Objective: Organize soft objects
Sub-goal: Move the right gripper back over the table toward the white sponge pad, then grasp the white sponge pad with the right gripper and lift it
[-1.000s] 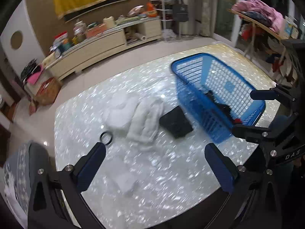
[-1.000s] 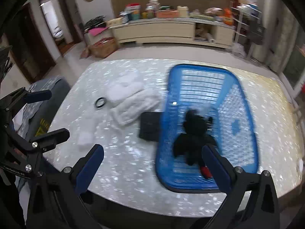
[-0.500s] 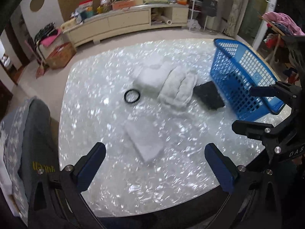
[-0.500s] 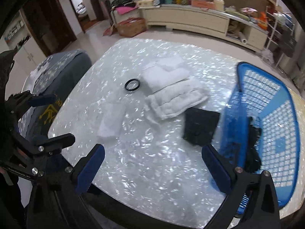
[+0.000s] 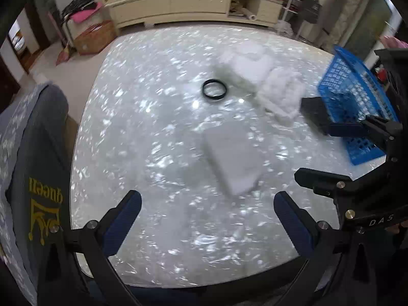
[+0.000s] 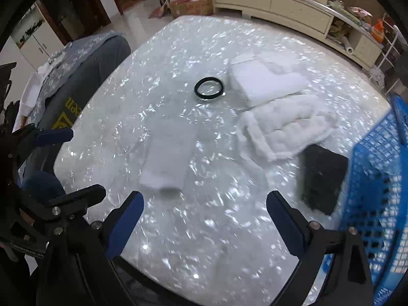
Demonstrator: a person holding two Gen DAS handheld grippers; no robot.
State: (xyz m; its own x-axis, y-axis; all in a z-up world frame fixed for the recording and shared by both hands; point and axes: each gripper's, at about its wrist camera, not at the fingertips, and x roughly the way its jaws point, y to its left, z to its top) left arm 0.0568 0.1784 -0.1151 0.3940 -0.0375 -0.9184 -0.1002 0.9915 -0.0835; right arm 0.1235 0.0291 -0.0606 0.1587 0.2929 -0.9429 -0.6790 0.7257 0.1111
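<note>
On the pearly white table lie a small folded white cloth, a fluffy white towel, a flat folded white cloth, a black folded cloth and a black ring. A blue basket stands at the right. My left gripper is open and empty, just short of the small white cloth. My right gripper is open and empty above the table's near edge.
A grey chair back with gold print stands at the table's left edge. A long cream cabinet with clutter lines the far wall. Each gripper shows at the edge of the other's view.
Both views have swung left, away from the basket and towards the white cloths. The small folded white cloth now lies closer in front of both grippers. Both grippers stay open.
</note>
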